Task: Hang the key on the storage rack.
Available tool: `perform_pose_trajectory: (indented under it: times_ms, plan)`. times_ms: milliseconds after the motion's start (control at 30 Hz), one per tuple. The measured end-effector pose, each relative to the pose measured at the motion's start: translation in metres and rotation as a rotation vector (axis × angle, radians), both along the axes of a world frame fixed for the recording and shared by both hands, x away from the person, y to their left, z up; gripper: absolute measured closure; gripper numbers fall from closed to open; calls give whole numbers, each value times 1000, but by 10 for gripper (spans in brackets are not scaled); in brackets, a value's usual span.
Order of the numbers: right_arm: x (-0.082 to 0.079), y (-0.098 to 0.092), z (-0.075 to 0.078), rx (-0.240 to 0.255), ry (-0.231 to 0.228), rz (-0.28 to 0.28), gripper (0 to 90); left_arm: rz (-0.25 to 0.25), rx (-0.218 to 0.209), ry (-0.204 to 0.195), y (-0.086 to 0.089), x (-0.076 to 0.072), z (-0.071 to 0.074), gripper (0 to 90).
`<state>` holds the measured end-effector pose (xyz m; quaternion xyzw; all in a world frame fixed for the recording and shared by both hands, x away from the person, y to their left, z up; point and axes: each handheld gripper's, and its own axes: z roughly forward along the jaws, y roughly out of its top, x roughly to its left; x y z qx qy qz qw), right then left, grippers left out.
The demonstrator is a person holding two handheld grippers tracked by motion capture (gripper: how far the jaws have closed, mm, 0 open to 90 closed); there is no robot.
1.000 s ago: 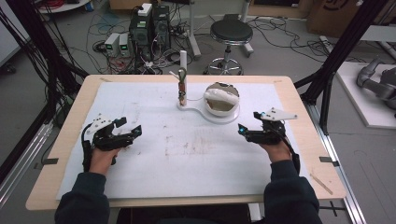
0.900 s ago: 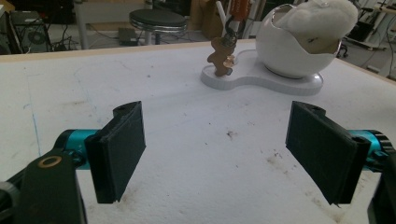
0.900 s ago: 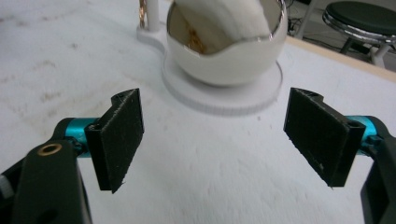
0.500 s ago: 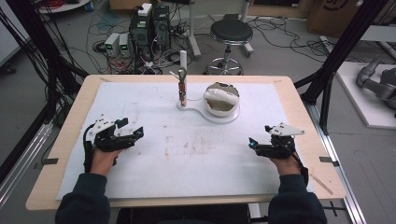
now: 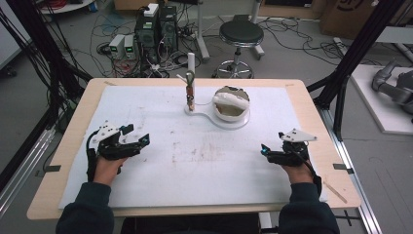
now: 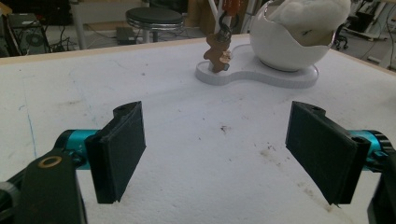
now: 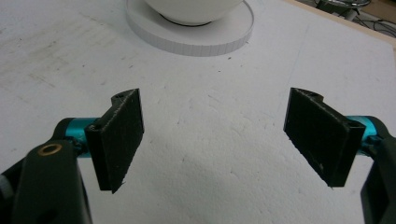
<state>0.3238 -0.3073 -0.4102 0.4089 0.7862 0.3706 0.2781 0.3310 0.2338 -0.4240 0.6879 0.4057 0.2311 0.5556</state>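
A white egg-shaped bowl (image 5: 232, 104) stands on a flat white base (image 5: 204, 113) at the back middle of the table, with a white lump (image 5: 229, 99) lying in it. A small brown figure (image 5: 191, 97) hangs on a ring from a white post (image 5: 191, 63) at the base's left end. My left gripper (image 5: 137, 135) rests open at the left of the white mat, its jaws wide apart around nothing. In the left gripper view the figure (image 6: 218, 52) and bowl (image 6: 286, 43) lie well beyond the left gripper (image 6: 219, 151). Empty too, my right gripper (image 5: 271, 146) is open at the right, and the right gripper (image 7: 215, 140) faces the base (image 7: 196, 41).
A stained white mat (image 5: 195, 151) covers most of the wooden table (image 5: 63, 146). Black frame posts (image 5: 341, 73) stand at the table's sides. A stool (image 5: 239, 34), computer boxes (image 5: 156, 29) and cables sit on the floor behind.
My right gripper has drawn back from near the bowl toward the front right of the table. The left gripper has hardly moved.
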Motion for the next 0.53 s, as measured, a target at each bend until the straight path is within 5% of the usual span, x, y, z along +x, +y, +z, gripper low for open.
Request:
perform_pose_trajectory:
  times_ms: [533]
  plan:
    - [2,0,-2,11,1,5,204,13,0,2,0,2,-1,201]
